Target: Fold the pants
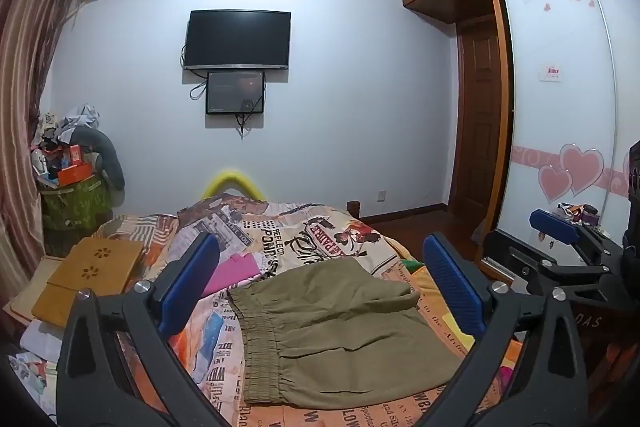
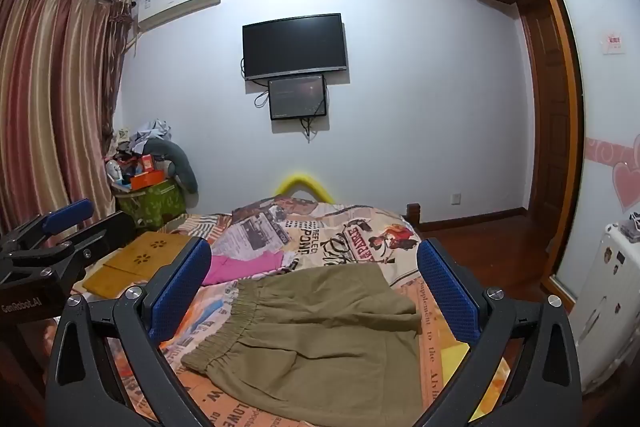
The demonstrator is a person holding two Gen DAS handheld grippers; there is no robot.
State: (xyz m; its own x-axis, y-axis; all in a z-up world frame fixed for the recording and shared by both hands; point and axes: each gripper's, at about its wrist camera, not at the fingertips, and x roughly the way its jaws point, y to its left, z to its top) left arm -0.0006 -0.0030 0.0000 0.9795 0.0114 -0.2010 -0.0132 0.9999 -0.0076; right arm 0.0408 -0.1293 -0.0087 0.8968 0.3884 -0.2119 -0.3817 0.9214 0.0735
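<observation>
Spread on the bed (image 1: 304, 227), below and ahead of both claws: khaki pants (image 1: 340, 331), waistband leftward, length running rightward. Left gripper (image 1: 324, 291) wide open, empty. Right gripper (image 2: 316, 299) likewise, roughly equally near.

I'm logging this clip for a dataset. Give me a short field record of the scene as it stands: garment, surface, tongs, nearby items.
garment: olive pants, lying folded on the bed, elastic waistband toward the left
surface: bedspread with newspaper print
left tongs: open, above the pants, holding nothing
right tongs: open, above the pants, holding nothing
nearby: pink cloth beyond the waistband; wooden tray at the bed's left
</observation>
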